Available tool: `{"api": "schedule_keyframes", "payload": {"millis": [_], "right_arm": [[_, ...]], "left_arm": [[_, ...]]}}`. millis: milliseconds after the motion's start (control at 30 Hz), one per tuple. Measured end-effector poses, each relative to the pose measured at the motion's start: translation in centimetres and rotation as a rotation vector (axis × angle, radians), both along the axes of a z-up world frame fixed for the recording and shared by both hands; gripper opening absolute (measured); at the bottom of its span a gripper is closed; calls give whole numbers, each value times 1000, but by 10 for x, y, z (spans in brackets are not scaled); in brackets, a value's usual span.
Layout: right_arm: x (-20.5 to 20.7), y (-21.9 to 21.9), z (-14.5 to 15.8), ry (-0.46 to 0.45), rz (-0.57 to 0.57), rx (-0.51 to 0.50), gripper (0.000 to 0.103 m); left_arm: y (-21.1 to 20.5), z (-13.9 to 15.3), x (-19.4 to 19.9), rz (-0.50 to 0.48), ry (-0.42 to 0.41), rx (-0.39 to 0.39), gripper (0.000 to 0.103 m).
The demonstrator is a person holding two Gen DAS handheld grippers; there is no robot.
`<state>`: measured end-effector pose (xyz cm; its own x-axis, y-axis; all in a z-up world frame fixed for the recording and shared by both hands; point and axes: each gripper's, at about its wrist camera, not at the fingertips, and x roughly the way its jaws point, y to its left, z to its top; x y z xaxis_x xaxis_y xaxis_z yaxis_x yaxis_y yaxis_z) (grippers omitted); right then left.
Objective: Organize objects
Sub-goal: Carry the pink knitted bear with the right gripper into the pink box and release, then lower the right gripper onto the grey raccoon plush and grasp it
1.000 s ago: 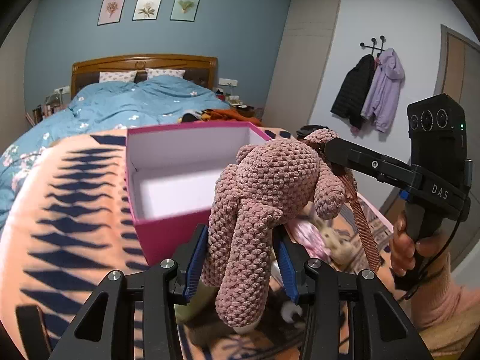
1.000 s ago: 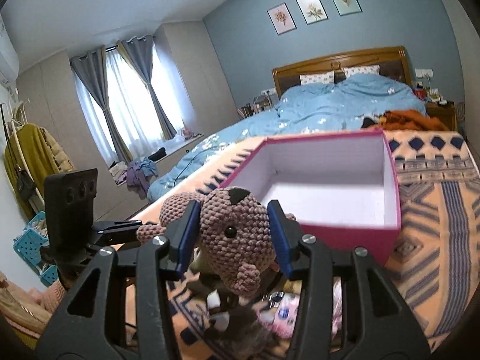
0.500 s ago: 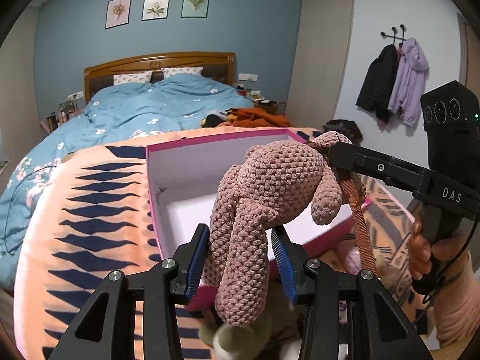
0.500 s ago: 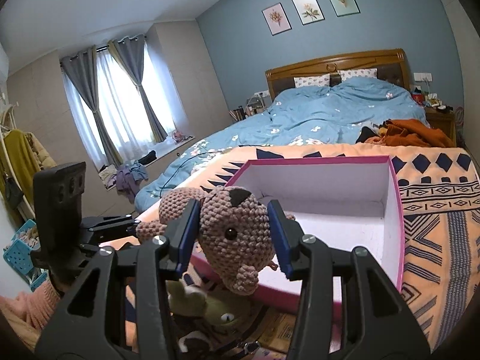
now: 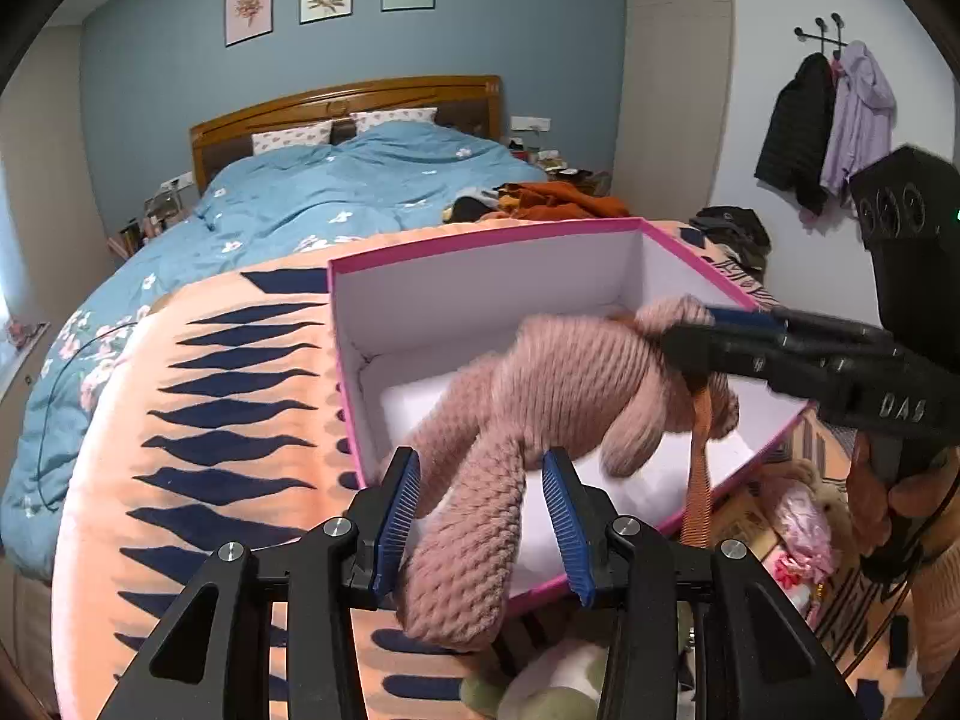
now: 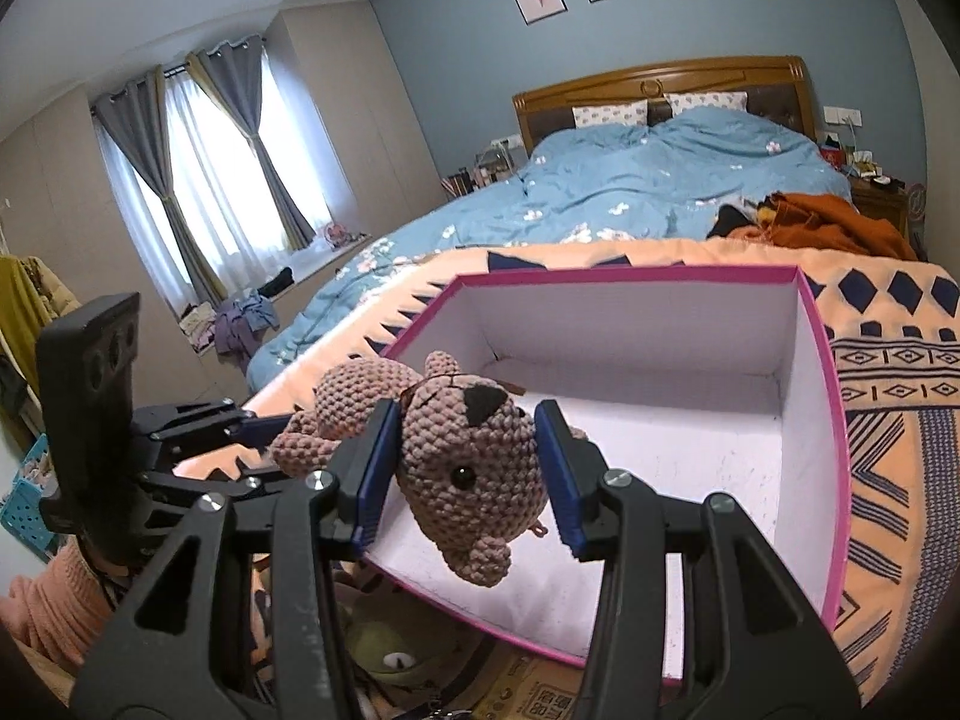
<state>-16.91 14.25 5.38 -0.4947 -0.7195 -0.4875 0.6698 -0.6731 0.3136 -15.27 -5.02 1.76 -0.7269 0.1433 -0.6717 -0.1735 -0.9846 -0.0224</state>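
We hold the crocheted brown bear (image 6: 465,468) over the open pink box (image 6: 822,360) on the patterned blanket (image 5: 198,420), our left gripper (image 5: 480,516) clamped on its legs and our right gripper (image 6: 465,474) clamped on its head.

Each fisheye camera rode its tongs, looking close and downward over the open pink cardboard box (image 5: 480,252) (image 6: 819,360); both views shared it and the blue-quilted bed (image 5: 336,192) (image 6: 660,174) beyond.
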Motion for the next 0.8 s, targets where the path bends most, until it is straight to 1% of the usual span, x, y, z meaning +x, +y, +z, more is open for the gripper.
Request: {"api": "schedule_keyframes", "payload": {"millis": [100, 167, 233, 333, 500, 633, 733, 800], "right_arm": [[-7, -7, -13, -34, 9, 37, 48], [-10, -9, -19, -42, 2, 50, 48], [-13, -13, -26, -55, 0, 75, 48], [-13, -12, -30, -60, -14, 85, 48], [6, -1, -21, -16, -18, 67, 48], [27, 6, -7, 27, 3, 38, 55], [47, 12, 1, 64, 20, 26, 61], [61, 17, 5, 78, 38, 19, 64]], "left_arm": [[-4, -1, -1, 9, -1, 7, 43], [-5, -1, 1, 14, 6, 8, 43], [-5, 0, 7, 16, 24, 13, 43], [-2, 4, 18, 8, 52, 31, 46], [12, 13, 42, 9, 125, -1, 62], [23, 20, 62, 8, 171, -25, 68], [27, 23, 73, 13, 189, -33, 70], [29, 24, 79, 17, 200, -31, 73]]}}
